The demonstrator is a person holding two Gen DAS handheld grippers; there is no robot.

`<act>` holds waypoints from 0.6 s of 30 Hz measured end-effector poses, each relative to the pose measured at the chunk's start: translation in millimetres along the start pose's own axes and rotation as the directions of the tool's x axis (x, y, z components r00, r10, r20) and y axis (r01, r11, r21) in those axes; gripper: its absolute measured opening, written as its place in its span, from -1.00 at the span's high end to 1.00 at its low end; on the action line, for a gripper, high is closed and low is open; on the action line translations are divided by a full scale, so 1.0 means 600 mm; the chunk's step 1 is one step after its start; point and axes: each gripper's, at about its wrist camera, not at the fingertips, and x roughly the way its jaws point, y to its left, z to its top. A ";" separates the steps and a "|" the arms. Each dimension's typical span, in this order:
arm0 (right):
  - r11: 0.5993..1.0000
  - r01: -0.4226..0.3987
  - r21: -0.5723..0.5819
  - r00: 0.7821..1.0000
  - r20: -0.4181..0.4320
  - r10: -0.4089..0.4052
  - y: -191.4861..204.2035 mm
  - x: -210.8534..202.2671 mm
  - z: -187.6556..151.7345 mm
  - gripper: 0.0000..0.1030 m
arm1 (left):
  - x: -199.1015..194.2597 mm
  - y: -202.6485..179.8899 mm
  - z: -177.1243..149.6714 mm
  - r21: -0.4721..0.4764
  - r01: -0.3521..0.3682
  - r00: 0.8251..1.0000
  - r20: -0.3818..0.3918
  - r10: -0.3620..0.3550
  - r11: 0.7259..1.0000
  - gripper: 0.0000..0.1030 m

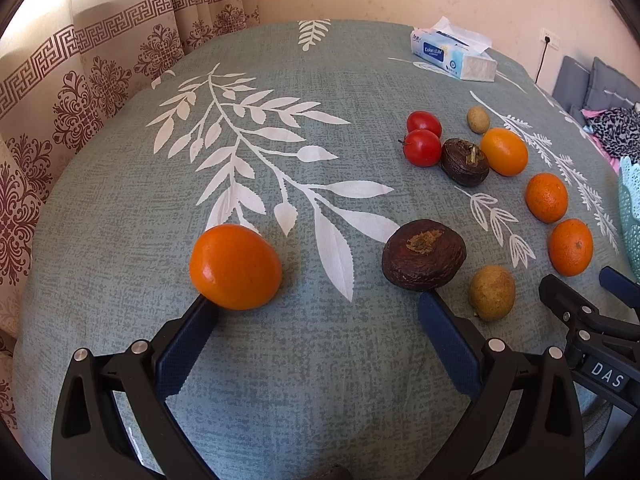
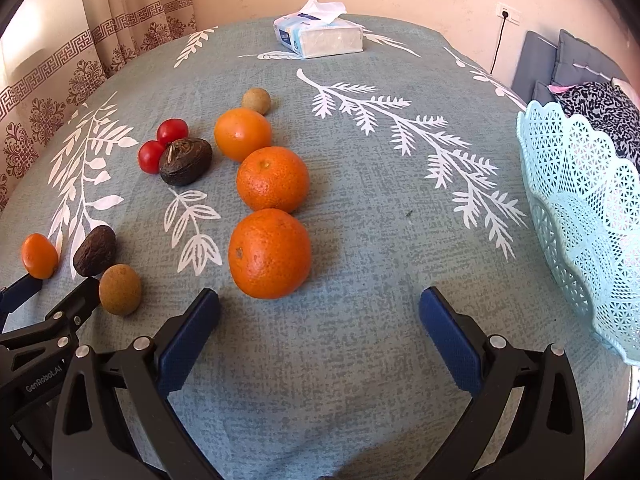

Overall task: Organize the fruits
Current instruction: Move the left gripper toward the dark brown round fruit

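Fruit lies scattered on a grey-green leaf-print tablecloth. My left gripper is open, with a smooth orange fruit at its left fingertip and a wrinkled dark brown fruit at its right one; nothing sits between the fingers. A tan round fruit lies just right of it. My right gripper is open and empty, just behind a large orange. A second orange, a smooth orange fruit, two red tomatoes and another dark fruit lie farther back.
A pale blue lattice basket stands at the table's right edge. A tissue pack sits at the far side. Patterned curtains hang to the left, and a grey sofa with patterned cloth is beyond the right edge.
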 end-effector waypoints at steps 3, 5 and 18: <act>1.000 -0.005 -0.005 1.000 -0.001 0.005 0.001 -0.005 -0.001 -0.96 | 0.000 0.000 0.000 0.000 0.000 1.000 0.000 0.000 1.000 -0.91; 1.000 -0.010 -0.011 1.000 -0.004 0.010 0.001 -0.006 0.001 -0.96 | 0.000 0.000 0.000 0.000 -0.001 1.000 0.000 0.001 1.000 -0.91; 1.000 -0.020 -0.017 1.000 -0.006 0.020 0.001 -0.005 0.000 -0.96 | -0.003 -0.005 -0.001 0.007 -0.015 1.000 0.002 0.015 1.000 -0.91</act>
